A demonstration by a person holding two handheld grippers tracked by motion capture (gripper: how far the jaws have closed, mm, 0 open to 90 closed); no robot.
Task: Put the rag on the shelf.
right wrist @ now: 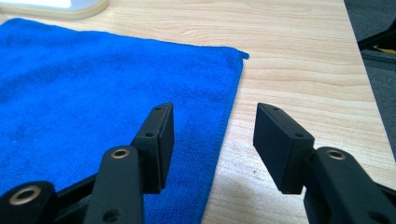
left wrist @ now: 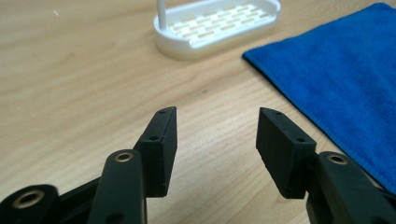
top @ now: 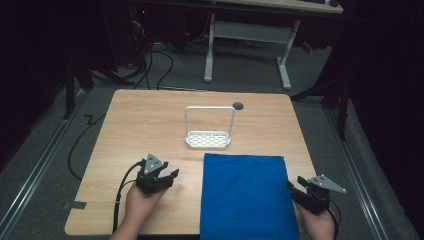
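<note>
Dark room edges and grey floor surround a pale wooden tabletop [top: 150,120] in the middle of the high view, with a white desk frame [top: 247,45] at the top of the frame. At lower left, the person's left hand [top: 142,202] comes up from the bottom edge, gripping the left hand-held gripper [top: 167,178], which points toward the upper right over bare wood; its jaws stand wide apart with nothing between them. At lower right, the right hand [top: 317,222] holds the right hand-held gripper [top: 294,189] angled toward the upper left, its jaws also wide apart and empty, straddling the right hem of the cloth [top: 245,195] in the right gripper view; whether they touch the cloth or hover over it cannot be told. The cloth is bright blue, a fuzzy rectangle with a stitched hem, lying flat in the lower centre of the high view, its near end cut off by the bottom edge. Just above it sits a white rack [top: 209,139] with a slotted base and a tall hoop handle, close to the cloth but apart from it. Both forearms are cut off by the bottom edge, and a small dark round spot [top: 238,105] near the far edge of the tabletop is too small to make out.
</note>
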